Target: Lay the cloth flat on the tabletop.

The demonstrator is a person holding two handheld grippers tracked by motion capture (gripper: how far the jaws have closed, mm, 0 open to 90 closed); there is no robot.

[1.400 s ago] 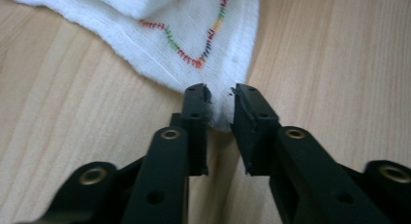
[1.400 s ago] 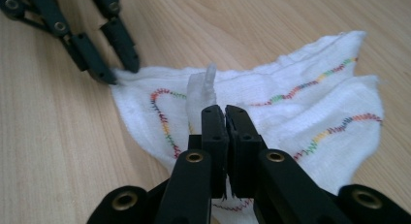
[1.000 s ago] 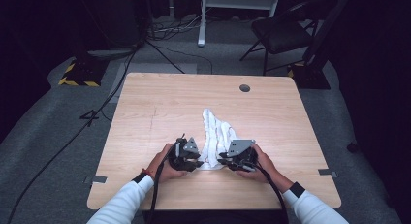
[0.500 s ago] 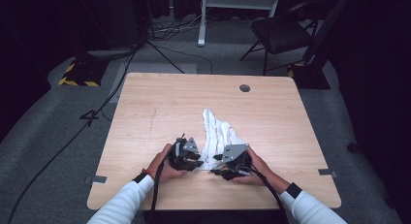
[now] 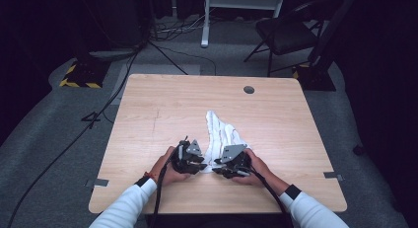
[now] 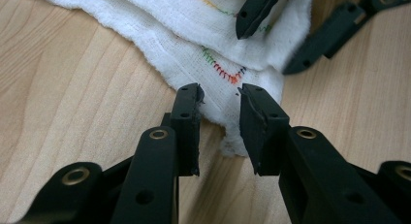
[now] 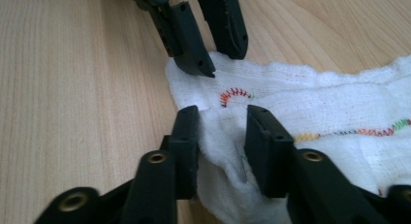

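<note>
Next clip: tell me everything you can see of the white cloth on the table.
The cloth is white, loosely woven gauze with multicoloured stitching along its hem. It lies crumpled in a long bunch on the wooden table, running away from the person. The right tongs have just been closing and pinch a fold at its near end; the left tongs sit at its near corner, which lies between their jaws.

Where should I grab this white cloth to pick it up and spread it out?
Grip the white cloth at its near corner, coming in low from the table's near edge. That stitched hem lies loose at the cloth's end, so fingers can slide around it.
</note>
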